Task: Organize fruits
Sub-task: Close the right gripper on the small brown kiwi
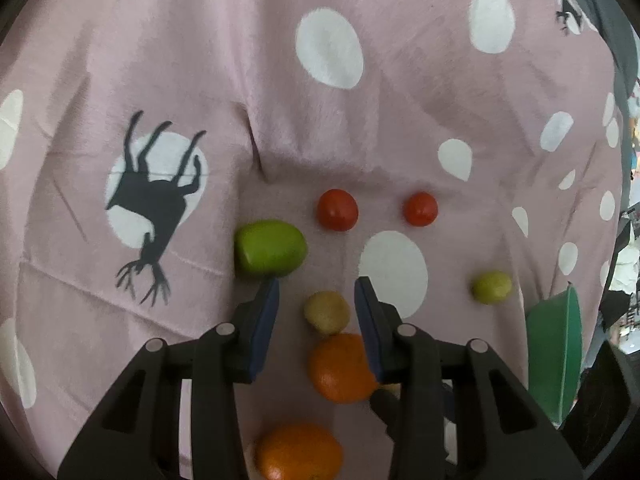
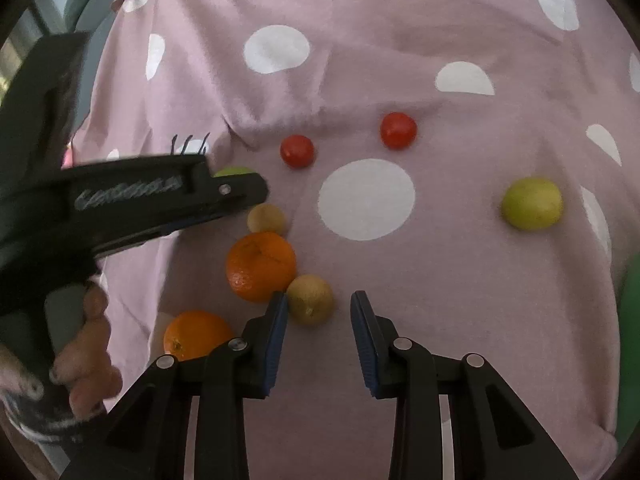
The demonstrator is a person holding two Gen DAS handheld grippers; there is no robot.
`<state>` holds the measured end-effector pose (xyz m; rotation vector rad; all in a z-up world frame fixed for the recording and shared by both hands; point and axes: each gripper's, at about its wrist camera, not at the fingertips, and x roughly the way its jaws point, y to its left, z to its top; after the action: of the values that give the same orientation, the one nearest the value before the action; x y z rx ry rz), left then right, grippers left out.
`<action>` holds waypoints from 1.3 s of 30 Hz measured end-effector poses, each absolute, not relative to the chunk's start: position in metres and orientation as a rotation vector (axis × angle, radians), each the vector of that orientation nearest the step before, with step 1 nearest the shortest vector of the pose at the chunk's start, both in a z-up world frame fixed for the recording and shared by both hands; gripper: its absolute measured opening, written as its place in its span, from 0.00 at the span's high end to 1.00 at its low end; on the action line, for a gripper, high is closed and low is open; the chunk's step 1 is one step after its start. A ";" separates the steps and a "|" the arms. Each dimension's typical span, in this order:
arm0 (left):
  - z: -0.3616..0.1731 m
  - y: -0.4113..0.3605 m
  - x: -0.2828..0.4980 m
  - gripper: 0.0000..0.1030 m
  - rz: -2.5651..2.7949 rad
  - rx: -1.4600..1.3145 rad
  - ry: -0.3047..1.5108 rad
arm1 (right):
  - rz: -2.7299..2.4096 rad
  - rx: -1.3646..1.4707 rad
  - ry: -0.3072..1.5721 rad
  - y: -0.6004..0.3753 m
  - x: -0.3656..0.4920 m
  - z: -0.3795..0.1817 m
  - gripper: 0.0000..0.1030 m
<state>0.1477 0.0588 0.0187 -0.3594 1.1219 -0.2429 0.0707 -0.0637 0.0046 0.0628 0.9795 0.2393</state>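
Fruits lie on a pink spotted cloth (image 1: 280,80). In the left wrist view my left gripper (image 1: 317,290) is open and empty above a small tan fruit (image 1: 326,312), with an orange (image 1: 340,368) just behind it, a second orange (image 1: 299,454), a large green fruit (image 1: 270,248), two red tomatoes (image 1: 337,209) (image 1: 420,209) and a small green lime (image 1: 491,287). My right gripper (image 2: 319,304) is open and empty next to another tan fruit (image 2: 310,299). The right wrist view also shows the oranges (image 2: 261,266) (image 2: 196,334), tomatoes (image 2: 297,151) (image 2: 398,130) and lime (image 2: 532,203).
A green bowl (image 1: 554,352) stands at the right edge of the cloth, and shows in the right wrist view (image 2: 630,320). The left gripper's body (image 2: 132,200) and the hand holding it fill the left of the right wrist view. The cloth has folds near its middle.
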 end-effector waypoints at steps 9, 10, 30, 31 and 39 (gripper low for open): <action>0.008 0.048 0.149 0.65 -0.262 -0.333 1.151 | 0.260 0.084 0.992 -0.067 0.074 0.002 0.66; 0.008 0.049 0.149 0.65 -0.259 -0.335 1.145 | 0.262 0.082 0.995 -0.066 0.074 0.001 0.66; 0.021 0.074 0.123 0.75 -0.223 -0.361 1.053 | 0.198 0.078 0.976 -0.077 0.069 0.004 0.73; 0.023 0.075 0.121 0.75 -0.224 -0.364 1.045 | 0.193 0.081 0.973 -0.078 0.070 0.006 0.73; 0.052 0.078 0.096 0.75 -0.235 -0.345 0.955 | 0.165 0.120 0.933 -0.093 0.065 0.021 0.73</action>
<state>0.0962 0.0781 0.0517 -0.3452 0.9547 -0.2346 0.0650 -0.0934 0.0208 0.1200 0.9335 0.1647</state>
